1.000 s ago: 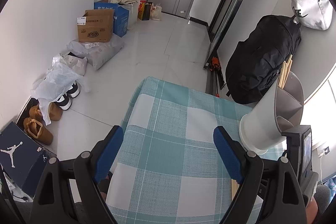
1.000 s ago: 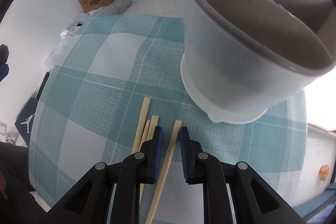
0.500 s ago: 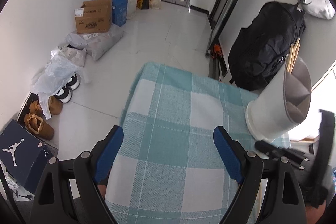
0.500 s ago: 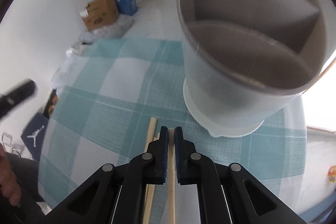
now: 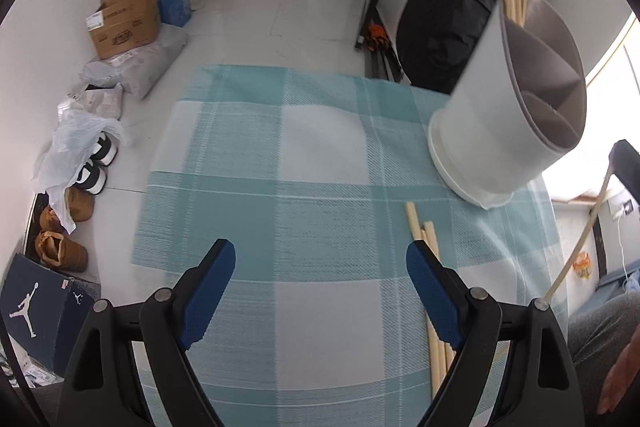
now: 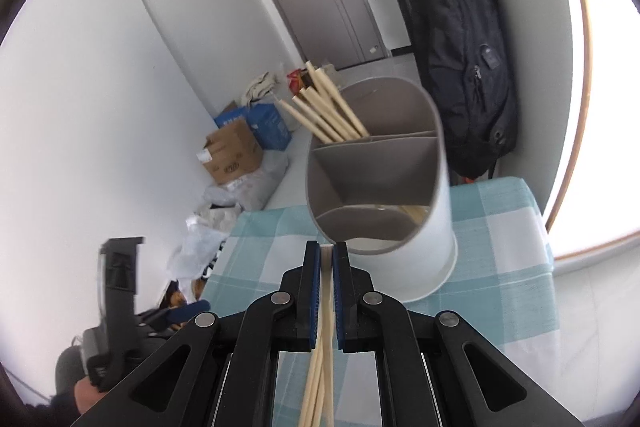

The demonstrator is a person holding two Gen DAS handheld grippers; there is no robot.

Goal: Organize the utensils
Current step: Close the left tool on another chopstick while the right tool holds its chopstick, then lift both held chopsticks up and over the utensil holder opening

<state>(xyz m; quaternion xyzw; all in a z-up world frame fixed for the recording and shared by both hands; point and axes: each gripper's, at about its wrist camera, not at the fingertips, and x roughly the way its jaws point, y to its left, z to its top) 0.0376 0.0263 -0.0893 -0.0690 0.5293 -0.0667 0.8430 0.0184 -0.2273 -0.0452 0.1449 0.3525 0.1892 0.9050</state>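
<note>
The counter (image 5: pixel 320 155), under a teal checked cloth, spreads ahead of and beneath both claws; its far edge drops to open floor, and the wide middle of the cloth in front of the left claw (image 5: pixel 320 267) is bare. The grey-and-white holder (image 6: pixel 384 195) stands upright just ahead of the right claw (image 6: pixel 326 255), near the counter's far right edge, its divided mouth open upward. A bunch of chopsticks (image 6: pixel 324 111) leans out of its far compartment, tips slanting up and away. The right claw is clamped on one chopstick (image 6: pixel 327 307), whose long axis runs along the fingers, its end pointing at the holder's near wall. More loose chopsticks (image 5: pixel 430 267) lie flat on the cloth just beside the left claw's right finger, pointing away toward the holder. The left claw gapes wide, holding nothing.
</note>
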